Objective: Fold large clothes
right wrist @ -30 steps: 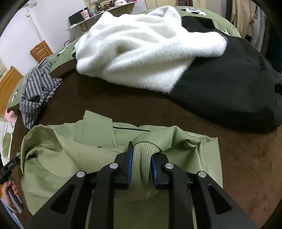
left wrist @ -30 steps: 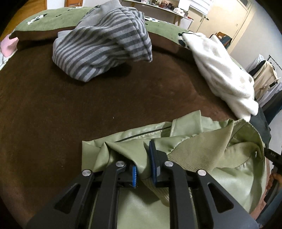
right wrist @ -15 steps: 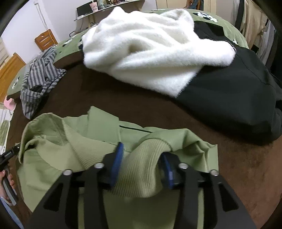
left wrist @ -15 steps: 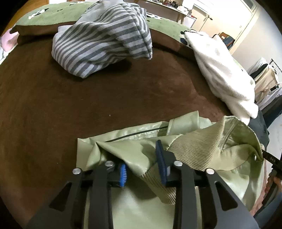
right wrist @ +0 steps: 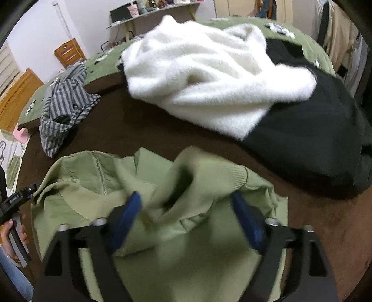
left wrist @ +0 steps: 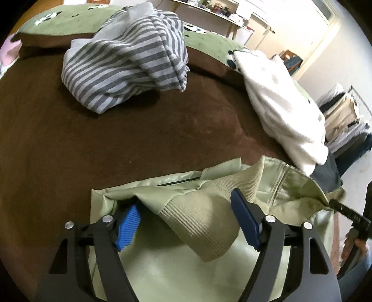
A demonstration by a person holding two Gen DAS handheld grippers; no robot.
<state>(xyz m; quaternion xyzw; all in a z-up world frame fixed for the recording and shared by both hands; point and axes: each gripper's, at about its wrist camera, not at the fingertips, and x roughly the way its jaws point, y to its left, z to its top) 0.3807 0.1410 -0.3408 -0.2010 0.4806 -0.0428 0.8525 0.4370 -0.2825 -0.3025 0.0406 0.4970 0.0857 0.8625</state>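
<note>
A light green jacket (left wrist: 176, 274) with ribbed knit cuffs lies folded on the brown bed cover at the near edge; it also shows in the right wrist view (right wrist: 186, 262). My left gripper (left wrist: 186, 220) is open, its blue pads apart on either side of a ribbed cuff (left wrist: 204, 223) that lies loose between them. My right gripper (right wrist: 188, 216) is open too, wide apart around the other ribbed cuff (right wrist: 209, 176), which rests on the jacket.
A grey striped garment (left wrist: 125, 58) lies heaped at the far left. A white fluffy garment (right wrist: 209, 76) rests partly on a black one (right wrist: 309, 144) at the right. Brown bed cover (left wrist: 116, 139) lies between. A green pillow (left wrist: 69, 21) sits behind.
Both grippers opened and let go of the ribbed cuffs they were clamped on. The cuffs dropped onto the green jacket. Both grippers drew back slightly.
</note>
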